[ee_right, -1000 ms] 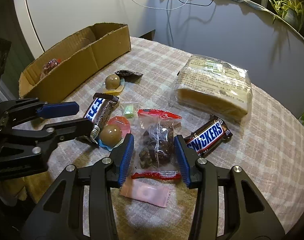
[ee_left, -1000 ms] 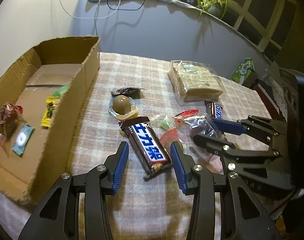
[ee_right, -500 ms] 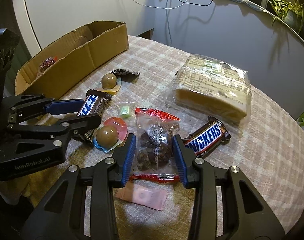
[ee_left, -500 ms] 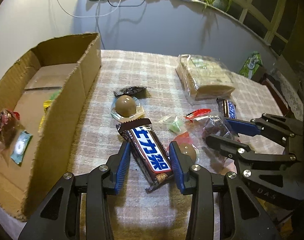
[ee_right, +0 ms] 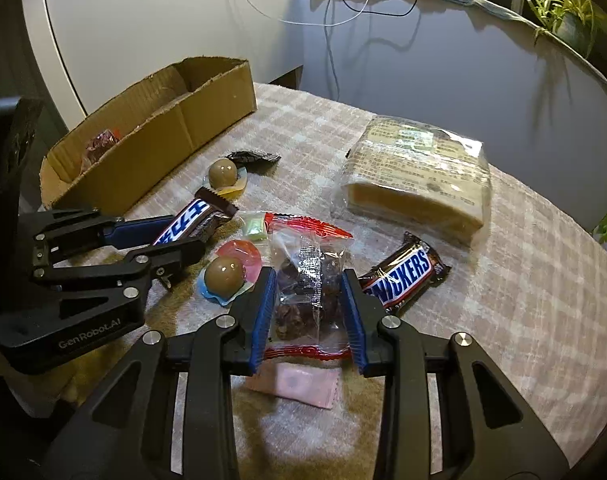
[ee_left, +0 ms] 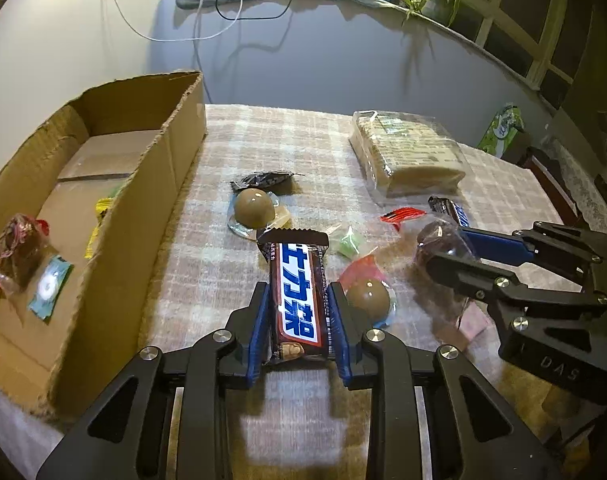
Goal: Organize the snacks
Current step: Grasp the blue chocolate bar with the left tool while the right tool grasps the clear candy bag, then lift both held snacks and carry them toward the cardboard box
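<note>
My left gripper [ee_left: 297, 316] is shut on a brown chocolate bar with a blue and white label [ee_left: 297, 288], lifted slightly off the cloth; the bar also shows in the right wrist view [ee_right: 191, 222]. My right gripper [ee_right: 308, 304] is shut on a clear red-edged bag of dark dried fruit [ee_right: 309, 284]. The cardboard box [ee_left: 159, 176] stands at the left and holds several small snacks. Loose on the cloth lie a Snickers bar [ee_right: 403, 276], two brown ball candies [ee_right: 223, 274] [ee_right: 222, 172], a green candy [ee_right: 253, 226] and a large pack of cake [ee_right: 419, 184].
A pink sachet [ee_right: 299, 386] lies under my right gripper. A dark wrapper [ee_right: 251, 157] lies by the far ball candy. The plaid-clothed table [ee_right: 523, 300] ends near a grey wall at the back. A green pack [ee_left: 503, 128] sits beyond the table's right edge.
Both grippers closed: the left onto the chocolate bar, the right onto the dried-fruit bag. Both have begun to lift their snacks.
</note>
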{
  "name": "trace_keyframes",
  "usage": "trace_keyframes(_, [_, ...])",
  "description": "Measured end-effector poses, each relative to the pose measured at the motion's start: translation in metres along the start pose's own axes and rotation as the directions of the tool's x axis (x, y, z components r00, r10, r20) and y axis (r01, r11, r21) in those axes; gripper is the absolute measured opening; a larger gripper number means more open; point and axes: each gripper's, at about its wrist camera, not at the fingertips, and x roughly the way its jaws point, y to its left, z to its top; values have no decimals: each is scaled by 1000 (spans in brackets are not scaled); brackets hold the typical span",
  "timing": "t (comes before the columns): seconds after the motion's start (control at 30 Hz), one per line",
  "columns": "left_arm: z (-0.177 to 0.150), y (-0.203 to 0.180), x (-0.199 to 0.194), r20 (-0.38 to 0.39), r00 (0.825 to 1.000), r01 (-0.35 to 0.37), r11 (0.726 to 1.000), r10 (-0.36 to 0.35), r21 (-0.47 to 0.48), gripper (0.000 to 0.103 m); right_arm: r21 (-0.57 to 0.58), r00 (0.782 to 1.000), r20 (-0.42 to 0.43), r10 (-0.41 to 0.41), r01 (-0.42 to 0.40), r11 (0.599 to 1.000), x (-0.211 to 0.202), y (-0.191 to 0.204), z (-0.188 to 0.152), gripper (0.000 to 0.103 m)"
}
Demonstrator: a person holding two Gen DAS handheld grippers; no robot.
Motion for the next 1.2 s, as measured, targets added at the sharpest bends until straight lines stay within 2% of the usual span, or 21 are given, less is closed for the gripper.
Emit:
trace_keyframes(0.43, [-6, 5, -45, 72, 997, 35, 999, -33, -26, 27, 47, 998, 67, 16, -19, 999, -35, 3, -3, 34])
trace_keyframes(0.83, [-4, 12, -79, 146, 989, 41, 999, -36, -29, 27, 66, 992, 121, 20, -28, 997, -60, 8, 10, 34])
trace_keyframes(1.2, [1, 39, -99, 198, 980, 31, 997, -18, -63, 27, 103, 978, 168, 122, -141, 985, -72, 12, 39, 34])
